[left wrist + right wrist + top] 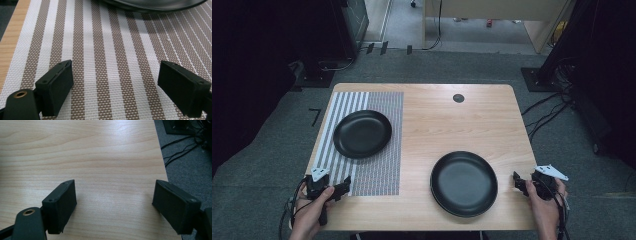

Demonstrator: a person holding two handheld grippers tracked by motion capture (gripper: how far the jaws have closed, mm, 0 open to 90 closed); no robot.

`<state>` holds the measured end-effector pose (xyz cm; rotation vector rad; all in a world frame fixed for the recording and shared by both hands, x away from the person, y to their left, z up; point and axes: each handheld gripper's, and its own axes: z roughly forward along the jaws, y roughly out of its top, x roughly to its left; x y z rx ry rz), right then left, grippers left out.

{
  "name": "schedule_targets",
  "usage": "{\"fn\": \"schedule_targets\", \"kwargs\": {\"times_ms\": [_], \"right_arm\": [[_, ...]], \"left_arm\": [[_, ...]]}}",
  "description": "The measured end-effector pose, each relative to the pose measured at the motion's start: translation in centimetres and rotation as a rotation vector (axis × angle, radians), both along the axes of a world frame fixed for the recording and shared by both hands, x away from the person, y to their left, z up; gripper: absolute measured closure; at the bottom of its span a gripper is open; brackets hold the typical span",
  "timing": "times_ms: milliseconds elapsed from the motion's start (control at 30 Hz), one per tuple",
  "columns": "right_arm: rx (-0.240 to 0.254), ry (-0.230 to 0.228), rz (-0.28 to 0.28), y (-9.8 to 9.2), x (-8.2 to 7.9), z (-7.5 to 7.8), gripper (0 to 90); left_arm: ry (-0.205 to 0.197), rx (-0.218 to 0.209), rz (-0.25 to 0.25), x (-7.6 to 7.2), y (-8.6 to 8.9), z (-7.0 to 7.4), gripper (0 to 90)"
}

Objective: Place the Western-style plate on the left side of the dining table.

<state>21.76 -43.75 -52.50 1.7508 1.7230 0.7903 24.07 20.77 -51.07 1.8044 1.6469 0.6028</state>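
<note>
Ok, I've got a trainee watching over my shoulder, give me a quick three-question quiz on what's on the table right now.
1. True or false: the black plate on the striped mat is held by the left gripper.
2. Which surface does the second black plate rest on: A) the striped mat, B) the bare wooden table, C) the floor?
3. Fill in: both the left gripper and the right gripper have their jaws ____, with nothing between them.

Key:
1. False; it lies untouched on the mat, away from the gripper.
2. B.
3. Open.
</note>
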Motion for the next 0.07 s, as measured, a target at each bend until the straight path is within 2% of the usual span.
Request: {"fn": "schedule_targets", "kwargs": {"times_ms": [67], "right_arm": [[0.000, 0.000, -0.001, 0.01, 0.01, 0.00, 18.4]], "left_arm": [[0.003, -0.010, 0.025, 0.12, 0.37, 0.25, 12.9]]}}
